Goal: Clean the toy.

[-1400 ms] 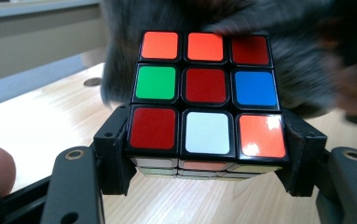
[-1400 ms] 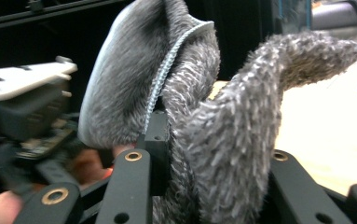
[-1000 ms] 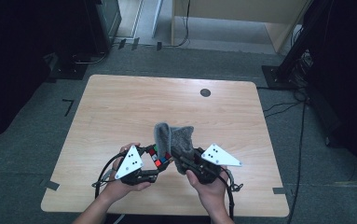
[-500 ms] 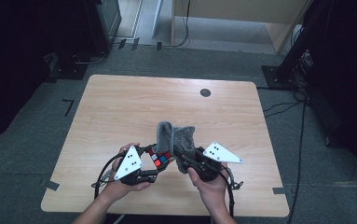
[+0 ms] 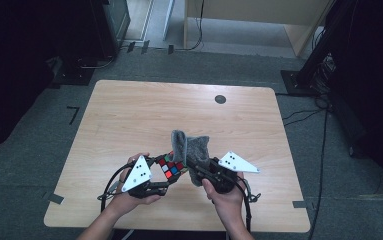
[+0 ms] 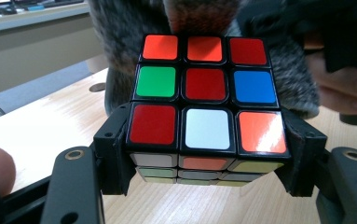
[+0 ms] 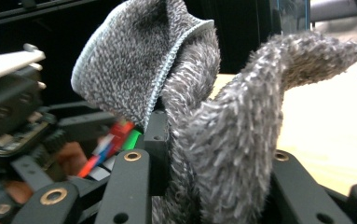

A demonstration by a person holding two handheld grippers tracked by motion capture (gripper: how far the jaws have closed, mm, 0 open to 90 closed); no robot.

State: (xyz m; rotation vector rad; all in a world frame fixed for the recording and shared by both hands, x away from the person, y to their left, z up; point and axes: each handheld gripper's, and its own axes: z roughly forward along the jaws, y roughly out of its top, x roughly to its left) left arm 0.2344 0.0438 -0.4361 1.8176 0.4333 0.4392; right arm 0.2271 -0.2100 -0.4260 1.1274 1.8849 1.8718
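A scrambled colour cube (image 6: 204,109) with red, orange, green, blue and white stickers sits clamped between my left gripper's (image 6: 204,163) two black jaws, held just above the wooden table (image 5: 129,120). In the high view the cube (image 5: 171,167) is near the table's front edge, between both hands. My right gripper (image 7: 209,154) is shut on a fuzzy grey cloth (image 7: 190,93) that bunches up between its jaws and stands above them. The cloth (image 5: 191,150) touches the cube's far side. My left gripper (image 5: 154,185) and right gripper (image 5: 199,172) point toward each other.
A small dark round disc (image 5: 220,99) lies near the table's far edge. Dark stands and cables (image 5: 324,125) surround the table on the grey carpet. A cabinet (image 5: 249,20) stands beyond the far side.
The cloth in my right gripper has shifted slightly against the cube. Both hands stay in about the same place.
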